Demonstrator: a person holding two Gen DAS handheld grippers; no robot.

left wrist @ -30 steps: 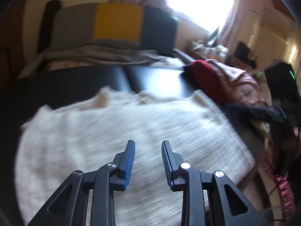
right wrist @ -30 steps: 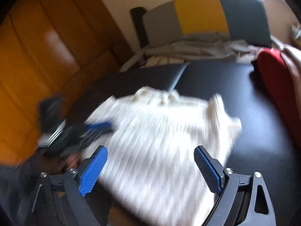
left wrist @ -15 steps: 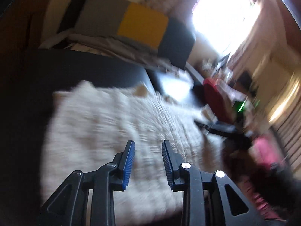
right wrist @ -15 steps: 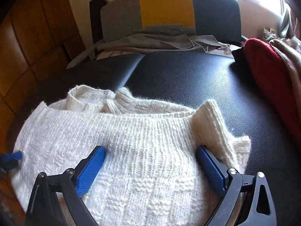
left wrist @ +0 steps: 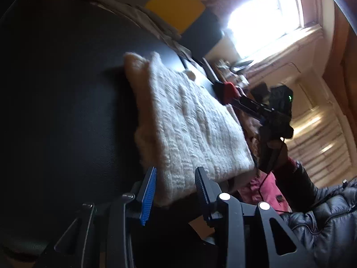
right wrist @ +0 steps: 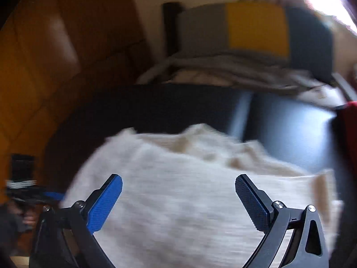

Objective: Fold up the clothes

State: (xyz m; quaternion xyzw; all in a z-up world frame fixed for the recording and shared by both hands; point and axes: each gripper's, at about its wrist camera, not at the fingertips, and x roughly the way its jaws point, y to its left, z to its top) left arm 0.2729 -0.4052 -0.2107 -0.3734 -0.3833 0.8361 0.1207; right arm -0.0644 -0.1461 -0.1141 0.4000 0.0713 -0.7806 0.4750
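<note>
The white knit sweater (left wrist: 189, 120) lies folded into a rough rectangle on the black padded surface (left wrist: 62, 102), with one corner reaching between the fingers of the left gripper (left wrist: 175, 186); those fingers stand a moderate gap apart and do not appear to clamp the fabric. In the right wrist view, which is motion-blurred, the right gripper (right wrist: 178, 201) is spread wide above the sweater (right wrist: 189, 189) and, as far as the blur allows, holds nothing. A grey, yellow and dark cushion (right wrist: 254, 26) stands at the far end of the surface behind a heap of grey cloth (right wrist: 223, 69).
</note>
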